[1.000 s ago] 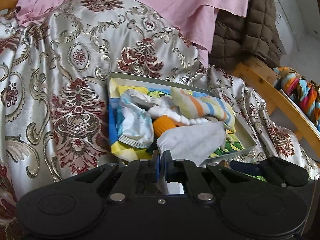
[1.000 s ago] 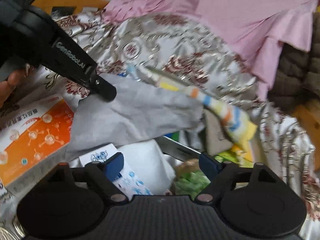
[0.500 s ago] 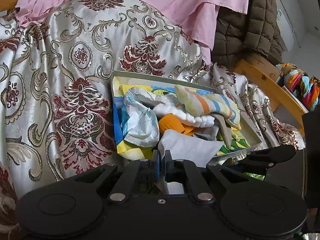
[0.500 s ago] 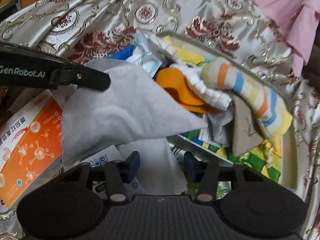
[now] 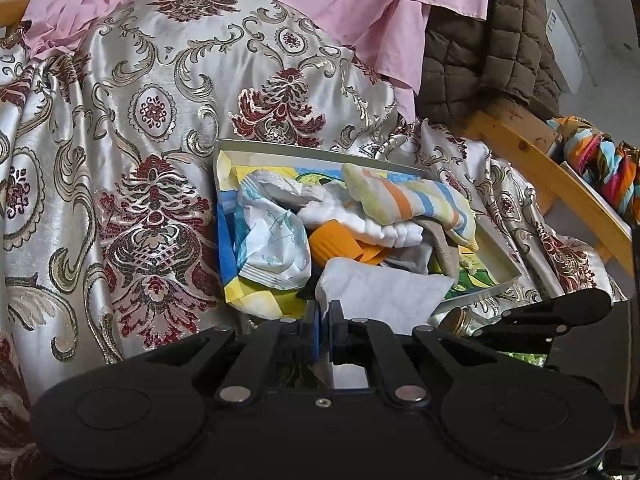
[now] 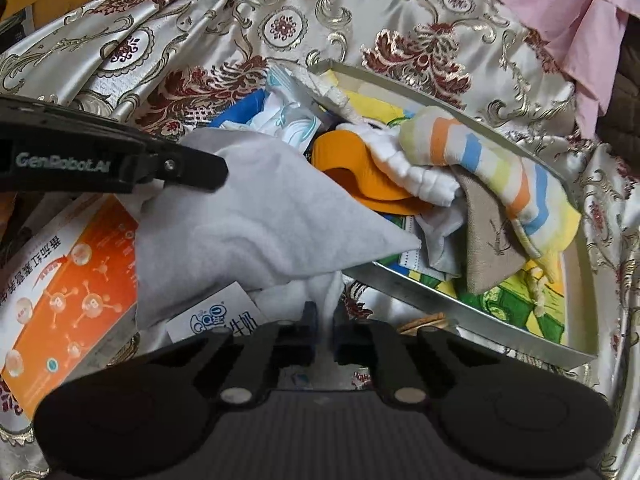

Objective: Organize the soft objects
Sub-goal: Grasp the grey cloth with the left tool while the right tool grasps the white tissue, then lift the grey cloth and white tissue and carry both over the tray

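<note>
Cloth (image 6: 256,216), grey-white, limp and light, bound to sag between grips; best taken at corners. Stretched just in front of tray (image 6: 472,312) of soft things. Left claw (image 5: 325,312) pinched tight on one corner, angled gently down. Right claw (image 6: 325,316) just closed on hanging lower edge, tipped steeply downward.
</note>
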The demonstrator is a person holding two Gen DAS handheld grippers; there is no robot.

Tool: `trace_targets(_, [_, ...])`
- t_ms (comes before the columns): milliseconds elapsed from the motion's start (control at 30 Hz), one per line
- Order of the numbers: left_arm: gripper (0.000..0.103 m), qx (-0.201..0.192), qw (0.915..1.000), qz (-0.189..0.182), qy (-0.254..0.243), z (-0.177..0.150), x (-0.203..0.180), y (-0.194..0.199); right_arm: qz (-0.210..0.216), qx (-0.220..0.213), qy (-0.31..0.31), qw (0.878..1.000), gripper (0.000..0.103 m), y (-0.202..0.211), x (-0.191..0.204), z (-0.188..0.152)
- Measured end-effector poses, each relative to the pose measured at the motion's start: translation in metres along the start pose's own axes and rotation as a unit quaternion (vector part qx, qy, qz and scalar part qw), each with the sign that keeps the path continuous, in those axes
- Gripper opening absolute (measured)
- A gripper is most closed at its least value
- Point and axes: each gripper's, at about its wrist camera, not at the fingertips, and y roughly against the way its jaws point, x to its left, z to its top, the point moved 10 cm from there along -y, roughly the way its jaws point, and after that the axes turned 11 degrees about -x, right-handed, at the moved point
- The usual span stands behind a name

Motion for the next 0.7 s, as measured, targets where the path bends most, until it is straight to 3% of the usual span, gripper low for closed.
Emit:
trace_targets(267, [0.003,-0.013,0.9999,0.001,0.003,0.008,0.000,0.004,-0.028,-0.051,-0.017,0.998,0.007,0.026,-0.005,0.017])
trace_targets(500, [0.003,-0.030,0.9995,0.003,0.004,0.017,0.000,0.010,-0.062,-0.135,-0.014,0.989,0.007,0.064,-0.018,0.036])
trace_targets(600, [0.003,-0.031,0.9995,0.005,-0.004,0.016,-0.002,0.010,-0.104,-0.176,0.028,0.978,0.007,0.078,-0.020,0.042])
trace_targets(700, [0.002,-0.030,0.9995,0.005,-0.004,0.015,-0.002,0.010,-0.165,-0.227,0.093,0.955,0.008,0.094,-0.016,0.049])
